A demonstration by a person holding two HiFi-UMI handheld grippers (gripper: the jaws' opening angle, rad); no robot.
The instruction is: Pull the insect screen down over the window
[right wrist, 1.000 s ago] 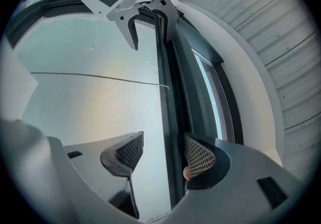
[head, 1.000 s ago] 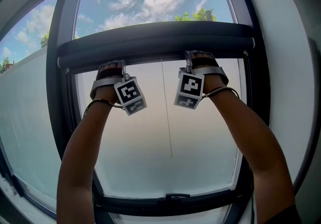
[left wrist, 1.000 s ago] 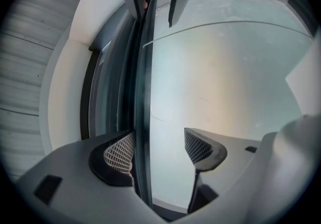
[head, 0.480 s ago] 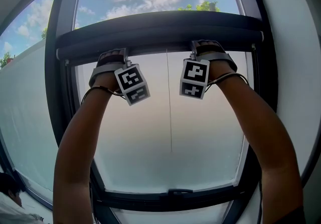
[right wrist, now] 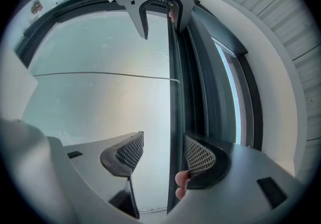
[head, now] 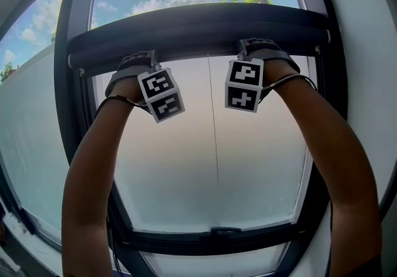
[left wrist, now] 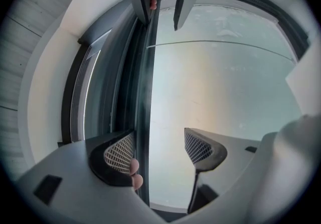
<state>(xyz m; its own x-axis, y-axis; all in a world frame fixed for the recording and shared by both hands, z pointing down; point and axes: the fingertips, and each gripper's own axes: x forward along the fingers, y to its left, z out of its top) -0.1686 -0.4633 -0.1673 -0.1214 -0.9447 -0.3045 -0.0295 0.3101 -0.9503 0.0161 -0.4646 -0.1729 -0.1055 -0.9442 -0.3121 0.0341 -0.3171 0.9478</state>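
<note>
Head view showed both arms raised to the screen's dark bar (head: 198, 27), which lay across the window high up, well above the bottom rail (head: 205, 241). So the pull looked barely begun, with nearly the whole pane (head: 205, 164) left to cover.

The left tongs (left wrist: 160, 150) stood with their jaws apart, the bar's edge between them and close against the left pad. The right tongs (right wrist: 163, 155) were likewise spread, the edge close to the right pad. Neither pair was clamped; fingertips (right wrist: 180, 184) curled by the bar instead.

The next move probably called for an even, straight draw downward on both sides, so that the bar did not skew in the frame (head: 62, 114).

The bar was long, rounded, smooth and matt. The pads were ribbed in a fine grid. A thin cord (head: 214, 127) hung from the bar's middle. The mesh itself could not be made out.
</note>
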